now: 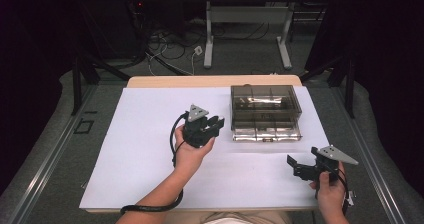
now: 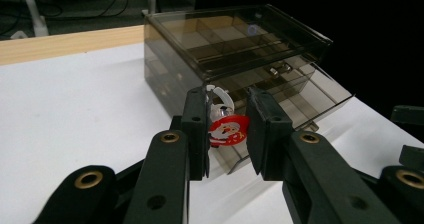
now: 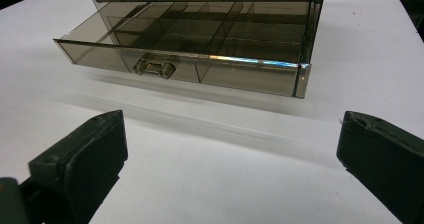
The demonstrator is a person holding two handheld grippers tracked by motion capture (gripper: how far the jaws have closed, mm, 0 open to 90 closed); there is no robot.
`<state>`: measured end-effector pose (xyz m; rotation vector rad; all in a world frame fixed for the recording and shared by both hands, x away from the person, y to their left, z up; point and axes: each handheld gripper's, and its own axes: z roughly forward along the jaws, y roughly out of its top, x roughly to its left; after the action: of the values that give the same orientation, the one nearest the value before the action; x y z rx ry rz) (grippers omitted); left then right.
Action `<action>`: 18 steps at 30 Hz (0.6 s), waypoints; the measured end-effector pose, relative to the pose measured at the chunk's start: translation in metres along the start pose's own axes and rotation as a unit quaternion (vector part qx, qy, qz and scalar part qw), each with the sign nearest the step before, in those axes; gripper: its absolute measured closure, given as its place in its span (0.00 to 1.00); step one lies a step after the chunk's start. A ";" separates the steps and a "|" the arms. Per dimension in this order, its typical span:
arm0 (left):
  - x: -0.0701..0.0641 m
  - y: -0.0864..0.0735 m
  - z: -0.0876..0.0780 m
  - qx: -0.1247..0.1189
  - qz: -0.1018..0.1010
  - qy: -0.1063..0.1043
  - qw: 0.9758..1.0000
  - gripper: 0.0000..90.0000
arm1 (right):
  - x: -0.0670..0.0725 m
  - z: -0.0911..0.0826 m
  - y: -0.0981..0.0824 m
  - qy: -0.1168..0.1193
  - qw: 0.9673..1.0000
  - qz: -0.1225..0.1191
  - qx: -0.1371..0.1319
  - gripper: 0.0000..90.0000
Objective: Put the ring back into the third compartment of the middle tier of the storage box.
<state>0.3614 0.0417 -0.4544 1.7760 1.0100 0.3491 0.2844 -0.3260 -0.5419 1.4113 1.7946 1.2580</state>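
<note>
The left gripper (image 2: 227, 129) pinches a small red Santa charm (image 2: 229, 130), perhaps on a white ring, just beside the smoked-plastic drawer box (image 1: 265, 112), whose bottom drawer (image 3: 190, 49) stands pulled out. The right gripper (image 1: 295, 166) hovers over the white worktop (image 1: 140, 149) nearby, jaws spread wide.

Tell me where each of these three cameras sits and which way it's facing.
High view: above the person's side, looking down on the white table; both forearms show.
Left gripper view: rides the left gripper, facing the smoky drawer box, jaws pinching a Santa ring.
Right gripper view: rides the open right gripper, facing the pulled-out drawer.
All share the box.
</note>
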 end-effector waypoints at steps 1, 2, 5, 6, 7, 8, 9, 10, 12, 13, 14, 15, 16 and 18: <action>-0.002 0.001 0.002 0.000 0.000 -0.002 1.000 0.79 | 0.000 0.000 0.000 0.000 1.000 -0.001 0.000 0.00; -0.003 0.003 0.004 0.000 0.001 -0.004 1.000 0.79 | 0.000 0.000 0.000 -0.001 1.000 0.000 -0.002 0.00; -0.007 0.006 0.011 0.000 0.001 -0.010 1.000 0.79 | 0.000 0.000 0.000 -0.001 1.000 0.003 0.000 0.00; -0.008 0.007 0.013 0.002 0.002 -0.012 1.000 0.79 | 0.000 -0.001 0.000 0.000 1.000 0.003 0.000 0.00; -0.010 0.008 0.015 0.001 0.002 -0.013 1.000 0.79 | -0.001 0.000 0.000 0.000 1.000 -0.001 -0.001 0.00; -0.011 0.009 0.017 0.001 0.001 -0.015 1.000 0.79 | 0.000 0.000 0.000 -0.002 1.000 0.004 -0.001 0.00; -0.012 0.010 0.019 0.002 0.003 -0.017 1.000 0.79 | -0.002 0.000 0.000 -0.003 1.000 -0.003 -0.002 0.00; -0.013 0.011 0.021 0.003 0.003 -0.019 1.000 0.79 | -0.002 0.000 0.000 -0.003 1.000 -0.003 -0.002 0.00; -0.016 0.013 0.025 0.005 0.004 -0.022 1.000 0.79 | -0.002 0.000 0.000 -0.004 1.000 -0.003 -0.004 0.00; -0.016 0.013 0.027 0.004 0.007 -0.023 1.000 0.79 | -0.002 0.000 0.000 -0.005 1.000 -0.002 -0.002 0.00; -0.018 0.014 0.029 0.005 0.003 -0.026 1.000 0.79 | -0.001 0.000 0.000 -0.005 1.000 -0.001 -0.001 0.00; -0.020 0.015 0.033 0.006 0.004 -0.029 1.000 0.79 | -0.001 0.000 0.000 -0.004 1.000 -0.003 0.002 0.00; -0.021 0.015 0.035 0.007 0.005 -0.030 1.000 0.79 | 0.000 0.000 0.000 -0.004 1.000 -0.001 0.001 0.00; -0.022 0.015 0.037 0.009 0.005 -0.031 0.999 0.79 | -0.001 0.000 0.000 -0.003 1.000 -0.005 -0.005 0.00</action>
<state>0.3788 -0.0007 -0.4525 1.7980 0.9635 0.2907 0.2850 -0.3268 -0.5423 1.3969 1.7860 1.2544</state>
